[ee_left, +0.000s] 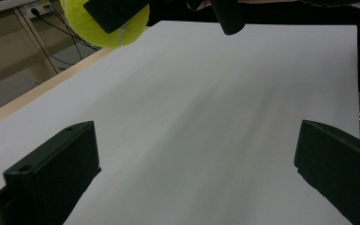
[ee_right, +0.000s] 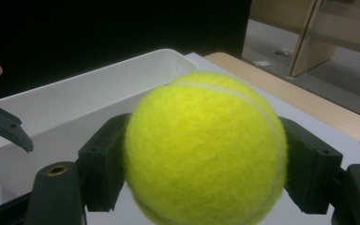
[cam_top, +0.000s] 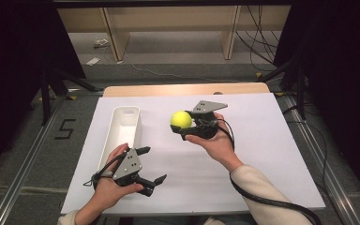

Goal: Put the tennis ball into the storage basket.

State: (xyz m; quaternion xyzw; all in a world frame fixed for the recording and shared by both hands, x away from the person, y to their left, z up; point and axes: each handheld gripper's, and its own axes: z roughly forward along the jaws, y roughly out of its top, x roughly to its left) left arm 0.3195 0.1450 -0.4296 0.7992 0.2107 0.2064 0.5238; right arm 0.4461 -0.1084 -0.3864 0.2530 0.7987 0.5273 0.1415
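A long white plastic bin lies at the left of the white-covered worktop. Just beside its near end, the left claw hangs with jaws spread wide (nothing between them). Farther right, the right claw clamps a fuzzy yellow-green tennis ball above the worktop.

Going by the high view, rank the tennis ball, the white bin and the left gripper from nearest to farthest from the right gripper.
1. Tennis ball: clamped between the jaws of the right gripper.
2. White bin: on the white sheet, to the ball's left.
3. Left gripper: near the table's front edge, jaws open.
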